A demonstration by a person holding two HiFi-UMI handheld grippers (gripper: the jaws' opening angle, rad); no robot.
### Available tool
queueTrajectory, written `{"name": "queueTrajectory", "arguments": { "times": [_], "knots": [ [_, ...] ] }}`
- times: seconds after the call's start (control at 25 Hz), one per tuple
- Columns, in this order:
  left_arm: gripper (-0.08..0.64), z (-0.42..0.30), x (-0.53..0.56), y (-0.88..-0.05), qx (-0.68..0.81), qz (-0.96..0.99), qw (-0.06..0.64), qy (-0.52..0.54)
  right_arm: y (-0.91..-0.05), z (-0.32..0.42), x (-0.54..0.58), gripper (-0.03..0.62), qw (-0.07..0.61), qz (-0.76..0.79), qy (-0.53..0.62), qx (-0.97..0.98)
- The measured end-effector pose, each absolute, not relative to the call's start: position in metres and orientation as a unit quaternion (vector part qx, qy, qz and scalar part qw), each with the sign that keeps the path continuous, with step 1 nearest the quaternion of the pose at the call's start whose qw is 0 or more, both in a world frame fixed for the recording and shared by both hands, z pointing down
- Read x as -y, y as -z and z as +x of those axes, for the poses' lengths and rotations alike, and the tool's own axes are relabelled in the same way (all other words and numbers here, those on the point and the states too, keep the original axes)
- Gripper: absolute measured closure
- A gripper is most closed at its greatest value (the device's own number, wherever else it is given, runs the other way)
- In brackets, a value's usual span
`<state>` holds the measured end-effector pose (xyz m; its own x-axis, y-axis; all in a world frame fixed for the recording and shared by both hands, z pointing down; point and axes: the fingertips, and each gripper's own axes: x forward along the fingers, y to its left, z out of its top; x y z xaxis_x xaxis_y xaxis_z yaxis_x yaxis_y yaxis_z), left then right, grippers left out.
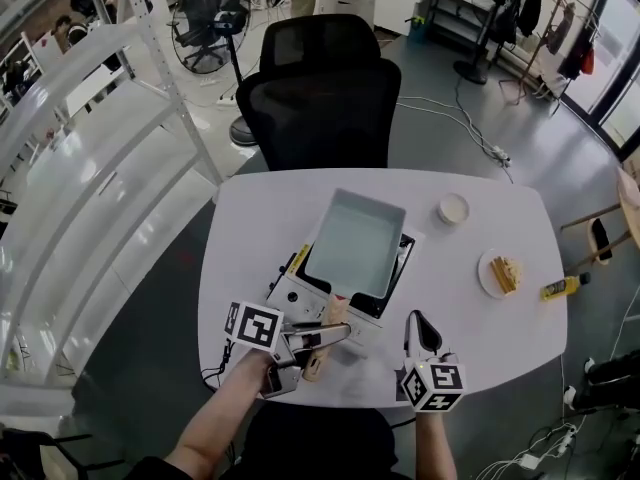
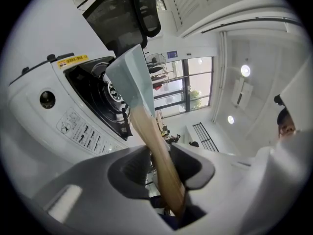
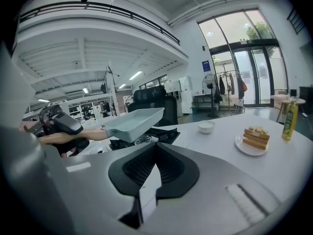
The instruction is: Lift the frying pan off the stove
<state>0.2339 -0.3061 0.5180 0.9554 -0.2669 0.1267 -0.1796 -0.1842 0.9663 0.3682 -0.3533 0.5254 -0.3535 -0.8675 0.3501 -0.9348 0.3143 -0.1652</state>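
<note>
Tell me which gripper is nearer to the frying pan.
Left. The left gripper grips the wooden handle of the frying pan; the right gripper is apart from it, right of the stove, shut and empty.

Frying pan (image 1: pixel 355 240) pale blue-grey, handle (image 1: pixel 332 318) tan wood; stove (image 1: pixel 300 293) white, black top; distant bottle (image 1: pixel 565 286) seemingly yellow.

Pan (image 3: pixel 134 122) held tilted above stove (image 3: pixel 164 133).
Right gripper (image 3: pixel 156 144): jaws together, empty, over table (image 3: pixel 215 155). Left gripper (image 3: pixel 68 135) clamps handle (image 3: pixel 95 134). Bowl (image 3: pixel 206 127), plate (image 3: pixel 252 150), bottle (image 3: pixel 290 121) at right.
</note>
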Motion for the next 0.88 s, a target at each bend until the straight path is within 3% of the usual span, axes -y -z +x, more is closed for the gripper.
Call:
{"name": "queueTrajectory", "arguments": {
  "times": [0.4,0.88],
  "knots": [
    [0.376,0.175,0.294,-0.510,0.215,0.778,0.587,0.057,-0.515,0.337,0.344,0.588,0.097,0.531,-0.160,0.826],
    [0.374,0.094,0.260,-0.502,0.298,0.730,0.598,0.146,-0.499,0.275,0.339,0.588,0.096,0.463,-0.147,0.869]
  ]
}}
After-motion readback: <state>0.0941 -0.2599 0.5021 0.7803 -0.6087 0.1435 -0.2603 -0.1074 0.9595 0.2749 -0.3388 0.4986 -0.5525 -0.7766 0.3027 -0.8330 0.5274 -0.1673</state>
